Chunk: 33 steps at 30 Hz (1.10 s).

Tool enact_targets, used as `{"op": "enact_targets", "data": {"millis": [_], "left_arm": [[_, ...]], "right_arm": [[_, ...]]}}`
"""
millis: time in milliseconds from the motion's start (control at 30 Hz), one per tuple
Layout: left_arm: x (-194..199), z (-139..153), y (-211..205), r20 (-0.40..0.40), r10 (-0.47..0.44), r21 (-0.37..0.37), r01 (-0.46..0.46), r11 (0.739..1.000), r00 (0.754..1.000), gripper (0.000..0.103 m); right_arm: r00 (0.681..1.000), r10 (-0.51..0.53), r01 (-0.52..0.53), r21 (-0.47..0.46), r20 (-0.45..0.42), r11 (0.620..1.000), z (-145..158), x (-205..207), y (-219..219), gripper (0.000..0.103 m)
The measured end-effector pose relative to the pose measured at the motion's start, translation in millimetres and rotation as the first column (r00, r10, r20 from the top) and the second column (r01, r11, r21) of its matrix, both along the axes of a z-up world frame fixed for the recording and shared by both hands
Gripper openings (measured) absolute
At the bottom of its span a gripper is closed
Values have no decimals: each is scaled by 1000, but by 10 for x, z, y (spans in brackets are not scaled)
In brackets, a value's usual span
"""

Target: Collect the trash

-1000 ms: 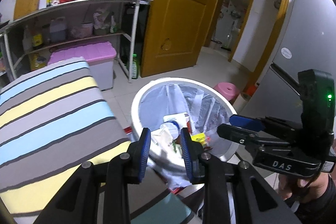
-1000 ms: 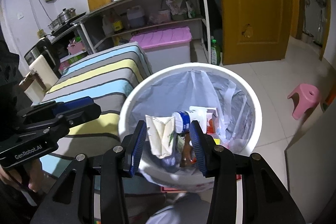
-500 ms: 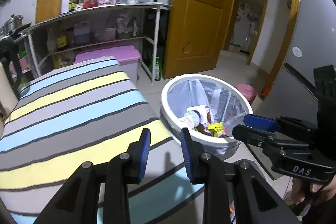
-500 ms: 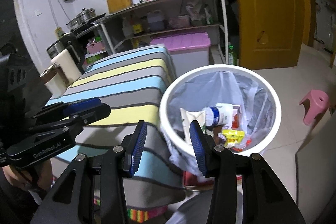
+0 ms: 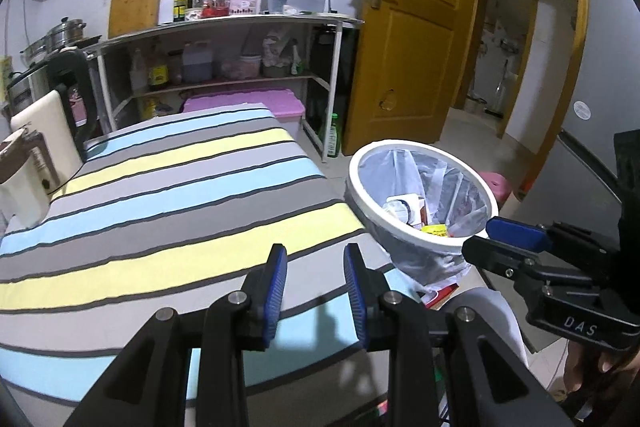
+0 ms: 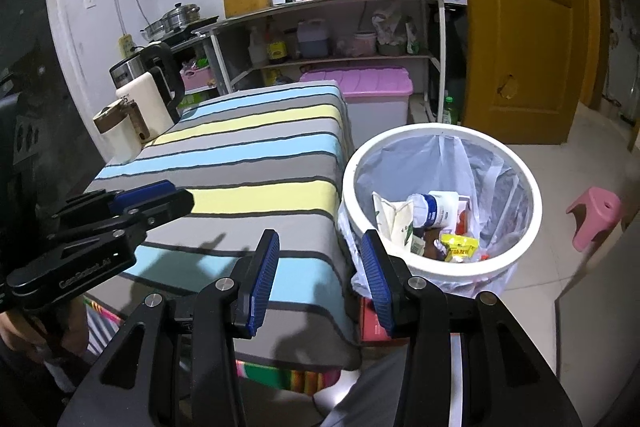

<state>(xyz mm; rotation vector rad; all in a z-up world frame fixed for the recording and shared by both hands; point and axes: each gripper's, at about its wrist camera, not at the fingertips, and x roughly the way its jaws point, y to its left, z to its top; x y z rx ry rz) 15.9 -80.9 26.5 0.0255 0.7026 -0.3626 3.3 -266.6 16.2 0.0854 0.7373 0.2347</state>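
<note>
Now both tools — left tool (image 5: 314, 289), right tool (image 6: 320, 279) — stand apart, empty, beside the trash bin (image 6: 516, 247).

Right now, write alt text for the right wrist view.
The right tongs hang open and empty between a striped table and a white lined bin holding cartons and wrappers. The left tongs reach in from the left.

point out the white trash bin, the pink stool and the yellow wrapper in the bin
white trash bin (image 6: 534, 223): right wrist view, on its white rim at the right side.
pink stool (image 6: 596, 205): right wrist view, on its seat top.
yellow wrapper (image 6: 460, 246): right wrist view, on the middle of the packet's face.
</note>
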Motion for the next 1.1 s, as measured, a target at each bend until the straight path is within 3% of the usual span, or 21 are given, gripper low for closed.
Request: {"op": "enact_targets", "data": {"millis": [100,1100], "left_arm": [[-57,3,62,0,13,-2,-13,1000,1000,29],[-87,-25,177,-16,47,-15,-47,999,999,29]], "right_arm": [[1000,2,-2,-5,3,1000,5,-35,39,50],[1000,12,-11,-26,10,1000,19,-65,128,50]]}}
